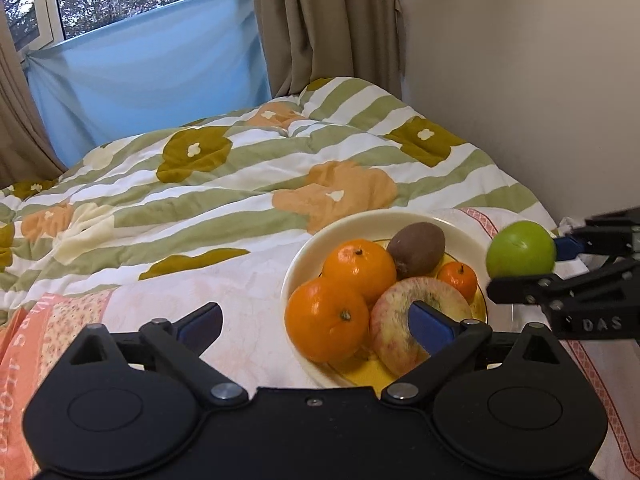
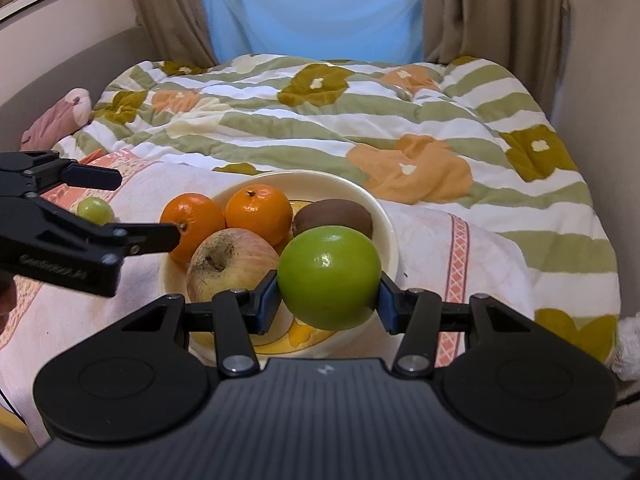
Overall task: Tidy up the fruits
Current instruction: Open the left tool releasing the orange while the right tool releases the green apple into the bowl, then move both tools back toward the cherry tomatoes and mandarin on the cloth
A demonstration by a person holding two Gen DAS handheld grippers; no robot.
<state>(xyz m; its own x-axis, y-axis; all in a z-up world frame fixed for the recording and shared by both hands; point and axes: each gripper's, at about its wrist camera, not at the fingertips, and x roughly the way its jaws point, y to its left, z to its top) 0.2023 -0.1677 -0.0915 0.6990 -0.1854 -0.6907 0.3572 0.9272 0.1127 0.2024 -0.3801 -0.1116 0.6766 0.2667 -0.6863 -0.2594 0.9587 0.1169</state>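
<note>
A cream bowl (image 1: 360, 222) (image 2: 384, 216) on the bed holds two oranges (image 1: 326, 320) (image 2: 258, 210), a small mandarin (image 1: 459, 278), a brown kiwi (image 1: 416, 250) (image 2: 334, 216) and a pale red apple (image 1: 394, 320) (image 2: 230, 262). My right gripper (image 2: 328, 304) (image 1: 522, 262) is shut on a green apple (image 2: 329, 278) (image 1: 522, 249), held above the bowl's right rim. My left gripper (image 1: 316, 322) (image 2: 148, 210) is open and empty at the bowl's left side. A small green fruit (image 2: 95, 210) lies on the sheet left of the bowl, between the left fingers.
The bowl rests on a pink patterned sheet (image 1: 240, 300) at the near end of the bed. A striped floral quilt (image 1: 240, 168) covers the far part. A wall (image 1: 540, 80) runs along the right, curtains (image 1: 320, 20) and window behind. A pink plush (image 2: 56, 118) lies far left.
</note>
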